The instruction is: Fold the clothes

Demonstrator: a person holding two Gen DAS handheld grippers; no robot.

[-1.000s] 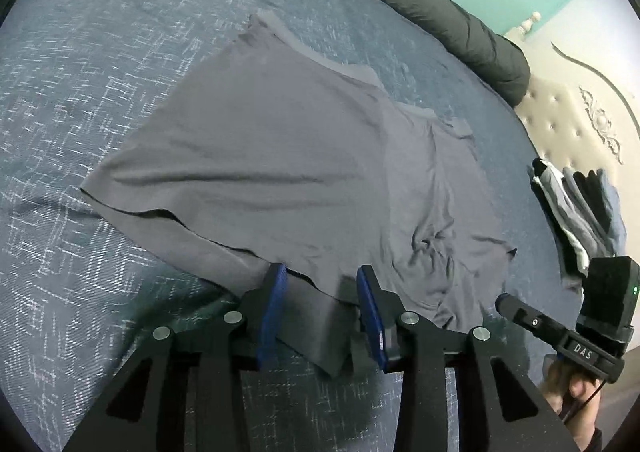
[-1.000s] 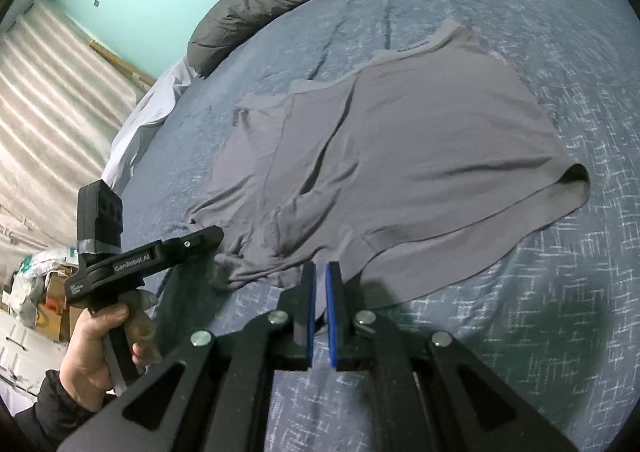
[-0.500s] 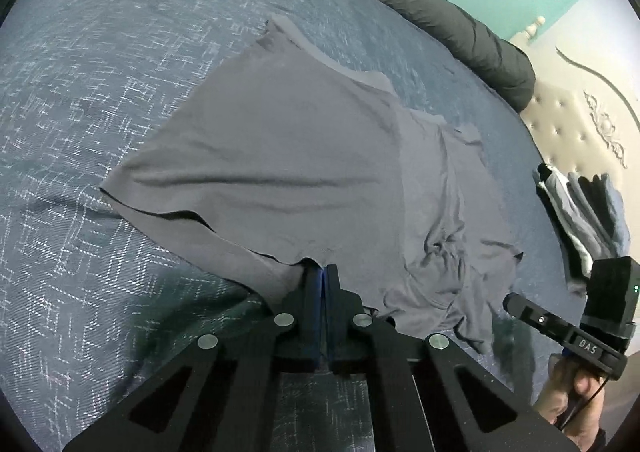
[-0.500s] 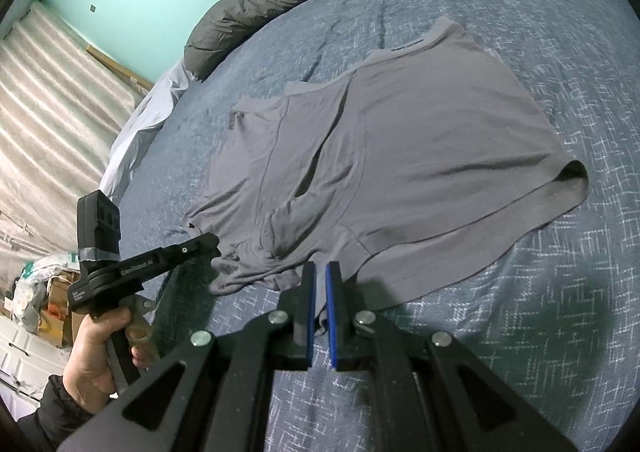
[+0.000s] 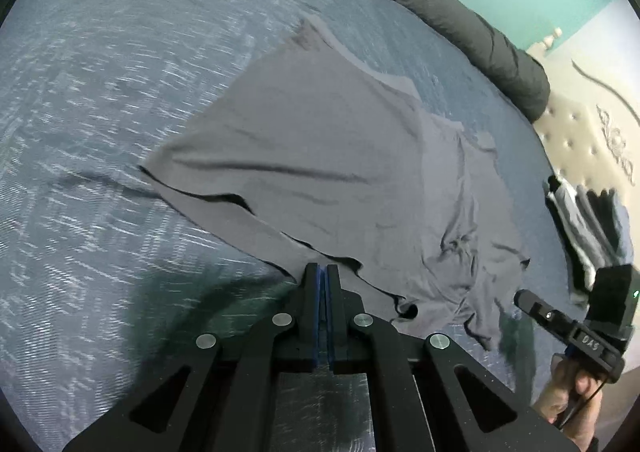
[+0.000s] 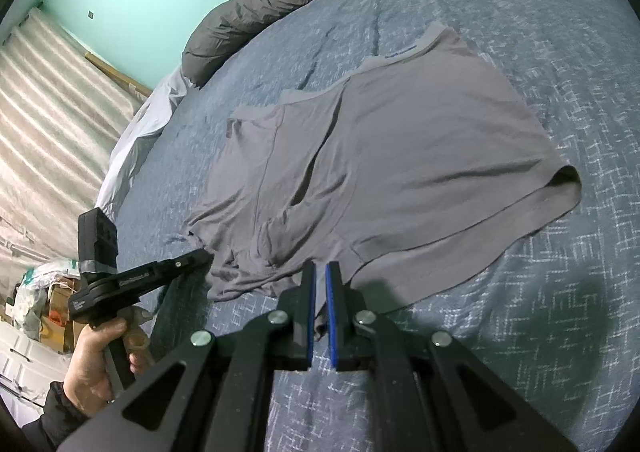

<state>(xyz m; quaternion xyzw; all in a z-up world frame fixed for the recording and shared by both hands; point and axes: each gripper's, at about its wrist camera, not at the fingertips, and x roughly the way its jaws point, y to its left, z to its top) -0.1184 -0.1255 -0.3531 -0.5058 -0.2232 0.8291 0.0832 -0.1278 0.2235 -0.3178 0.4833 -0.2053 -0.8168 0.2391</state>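
A pair of grey boxer shorts (image 5: pixel 320 156) lies spread on the blue bedspread, waistband at the far side; it also shows in the right wrist view (image 6: pixel 400 172). My left gripper (image 5: pixel 323 272) is shut on the near hem of one leg and lifts it slightly. My right gripper (image 6: pixel 320 272) is shut, with a narrow gap, on the crumpled hem near the crotch. In each wrist view the other gripper shows at the side, the right one (image 5: pixel 568 326) and the left one (image 6: pixel 140 278).
A rolled dark grey duvet (image 5: pixel 460 20) lies along the far edge of the bed. Folded clothes (image 5: pixel 588 220) are stacked by the cream headboard (image 5: pixel 580 132). Boxes and bags (image 6: pixel 44 292) stand on the floor beside the bed.
My left gripper went from open around the hem to shut on it, then pulled the hem up and toward me. My right gripper stayed shut on the fabric.
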